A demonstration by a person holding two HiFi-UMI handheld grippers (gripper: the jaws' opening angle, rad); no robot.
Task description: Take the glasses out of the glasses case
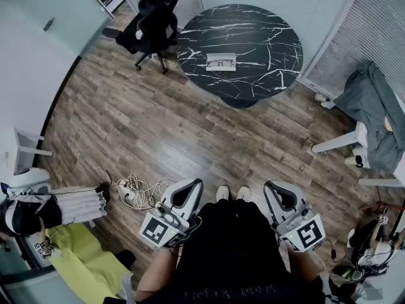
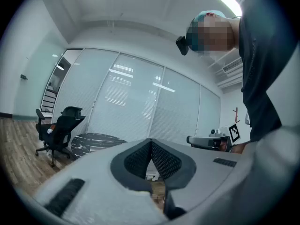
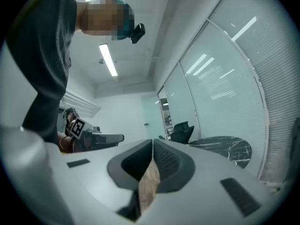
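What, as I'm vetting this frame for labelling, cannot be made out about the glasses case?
- Head view: the open white glasses case on the round black marble table is too small to show how the glasses sit.
- Left gripper view: the shut left gripper covers part of the tabletop; no case discernible.
- Right gripper view: table seen edge-on; case not discernible.

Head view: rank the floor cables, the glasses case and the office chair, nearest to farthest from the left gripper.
1. White cables, on the floor just left of the left gripper.
2. Glasses case, on the round table ahead.
3. Office chair, beyond the table's left edge.
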